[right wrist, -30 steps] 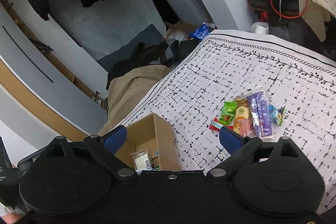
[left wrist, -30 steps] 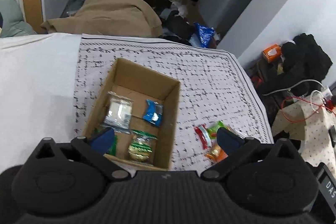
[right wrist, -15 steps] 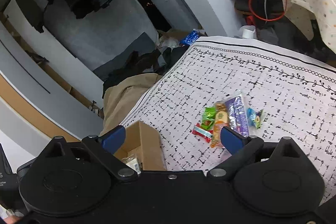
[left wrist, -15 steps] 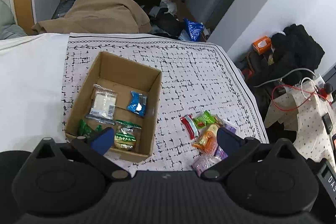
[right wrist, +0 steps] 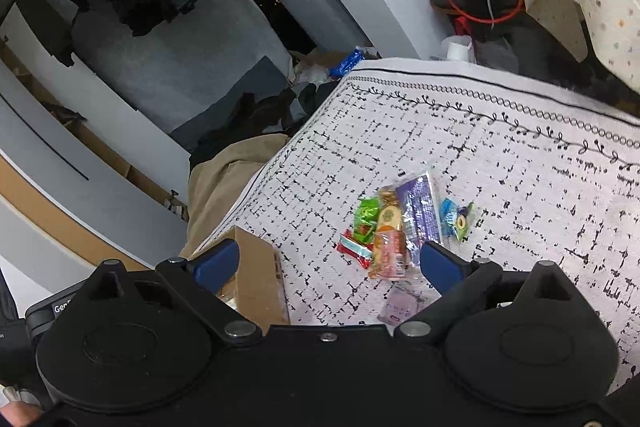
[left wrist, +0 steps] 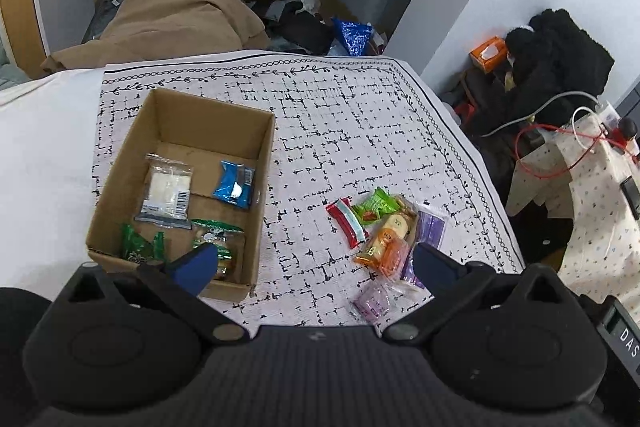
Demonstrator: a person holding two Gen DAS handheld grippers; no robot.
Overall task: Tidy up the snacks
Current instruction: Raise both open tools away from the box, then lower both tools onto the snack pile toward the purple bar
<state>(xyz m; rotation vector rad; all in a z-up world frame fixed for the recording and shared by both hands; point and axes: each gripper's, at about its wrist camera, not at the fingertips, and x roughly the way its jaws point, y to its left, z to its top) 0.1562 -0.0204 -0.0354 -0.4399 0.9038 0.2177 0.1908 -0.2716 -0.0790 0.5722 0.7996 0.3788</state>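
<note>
In your left wrist view, the left gripper (left wrist: pixel 314 269) has pulled back and risen since a second ago: the box (left wrist: pixel 267 163) now sits farther off, and more of the snack pile shows. Your jaws stand wide apart, holding nothing. The box's long axis runs away from you, tilted slightly right, on the patterned cloth (left wrist: pixel 360 131). Inside it lie a clear packet (left wrist: pixel 167 190), a blue packet (left wrist: pixel 234 183) and two green ones near the front wall. Right of the box, apart from it, the loose snacks lie clustered: a red bar (left wrist: pixel 346 223) pointing away-left, an orange packet (left wrist: pixel 385 242), a purple one (left wrist: pixel 430 229).

In your right wrist view, the right gripper (right wrist: pixel 330 264) has also drawn back; the pile sits higher between the fingers than before. Your jaws are spread wide and empty. Only the box's corner (right wrist: pixel 260 275) shows, its contents mostly hidden. This view alone shows a blue-green candy (right wrist: pixel 456 221) right of the purple packet (right wrist: pixel 420 213).
</note>
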